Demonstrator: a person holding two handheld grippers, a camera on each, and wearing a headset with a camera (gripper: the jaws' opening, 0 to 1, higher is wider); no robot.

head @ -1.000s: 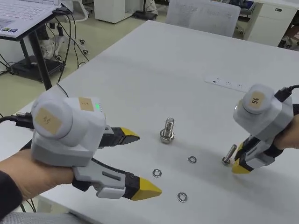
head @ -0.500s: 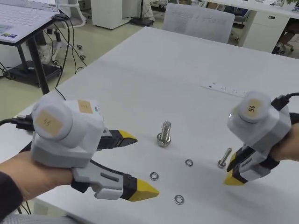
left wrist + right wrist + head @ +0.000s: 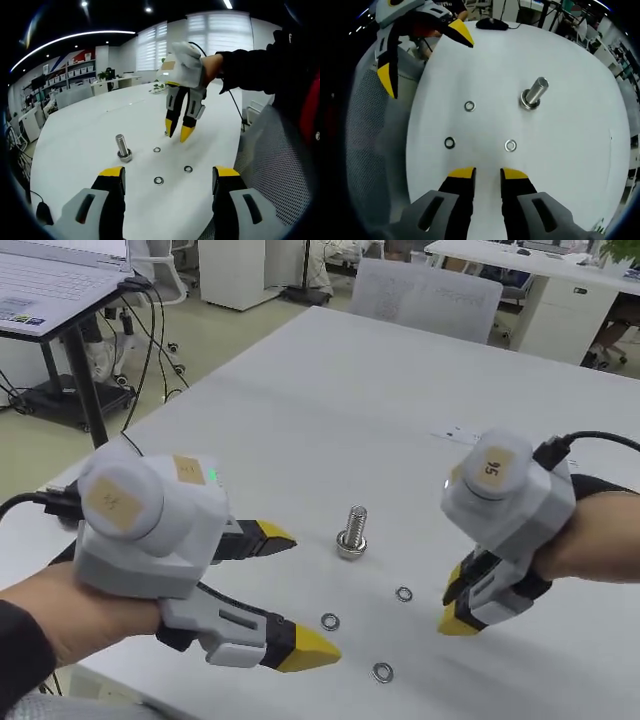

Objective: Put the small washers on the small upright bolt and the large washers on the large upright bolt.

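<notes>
Left gripper [image 3: 305,592] held with jaws wide, right gripper [image 3: 455,608] jaws narrow and empty, three washers [image 3: 330,621] scattered beside upright bolt [image 3: 352,532]

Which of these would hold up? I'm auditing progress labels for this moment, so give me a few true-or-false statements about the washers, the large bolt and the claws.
1. Three washers lie loose on the table. True.
2. The left claw is shut on a washer. False: it is wide open and holds nothing.
3. The large bolt stands upright. True.
4. The right claw grips the large bolt. False: it is apart from the bolt and its tips point down at the table, slightly parted with nothing between them.
</notes>
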